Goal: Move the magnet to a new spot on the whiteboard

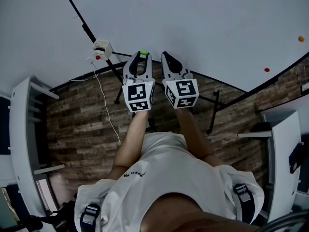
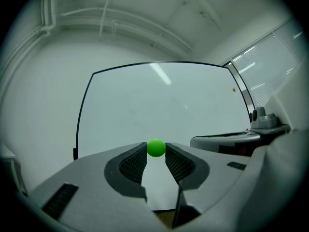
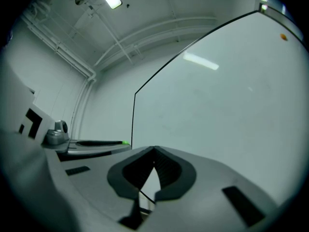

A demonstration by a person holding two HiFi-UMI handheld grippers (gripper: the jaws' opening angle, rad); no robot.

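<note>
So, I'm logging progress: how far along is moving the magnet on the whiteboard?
Done: the left hand-held gripper is closed on the green magnet. In hand: it holds the magnet in front of the whiteboard; whether it touches the board can't be told. Left: placing it at a new spot and letting go. The right hand-held gripper is shut, empty.

The magnet (image 2: 156,148) sits between the left gripper's (image 1: 143,58) tips, near the whiteboard's (image 1: 203,18) lower edge. The right gripper (image 1: 167,58) is just beside it, to the right. A second magnet (image 1: 267,70) and a third magnet (image 1: 301,38) sit towards the right edge.
</note>
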